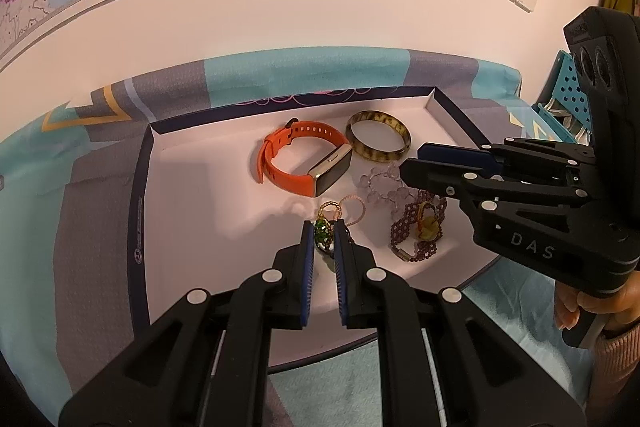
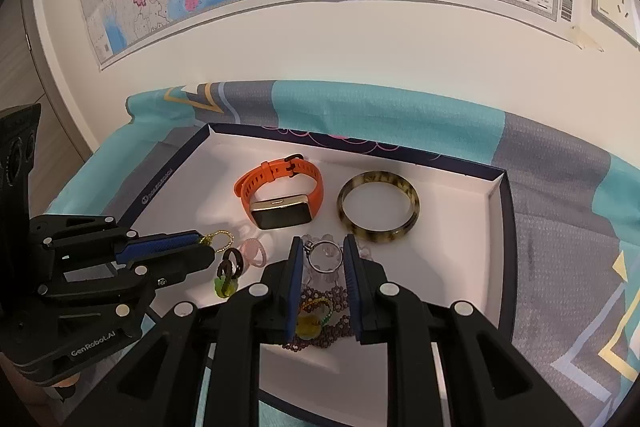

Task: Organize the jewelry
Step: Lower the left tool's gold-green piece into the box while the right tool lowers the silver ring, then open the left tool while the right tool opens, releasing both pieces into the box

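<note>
The left claw (image 1: 323,241) was nearly closed, and its blue pads gripped a small green glass charm with a gold bead loop (image 1: 322,231). In the right wrist view this charm hung from the tip of the left claw (image 2: 208,251), clear of the white floor of the shallow dark-rimmed box lid (image 2: 505,227) that carried all the jewelry. The right claw (image 2: 323,255) stood narrow too, and a thin silver ring with a small stone (image 2: 326,257) sat between its pads, flat side toward the camera; the pads seemed to press on its edges, so I judged that it was held.

The relation that mattered was the free place. The other pieces lay ahead of both claws: the orange silicone watch with a gold case (image 1: 304,163) straight beyond the left claw, the mottled amber bangle (image 1: 378,141) further toward the right claw, the clear lilac bead bracelet (image 1: 384,187) and the dark purple beaded bracelet with a yellow-green pendant (image 1: 418,227) just under the right claw. The bare part of the box floor lay on the outer side of the left claw, away from the right claw. The left claw was nearer to it, so the charm could probably go there first. The long axis of the charm pointed down from the pads, so it would likely touch with its lower end and then tip over
</note>
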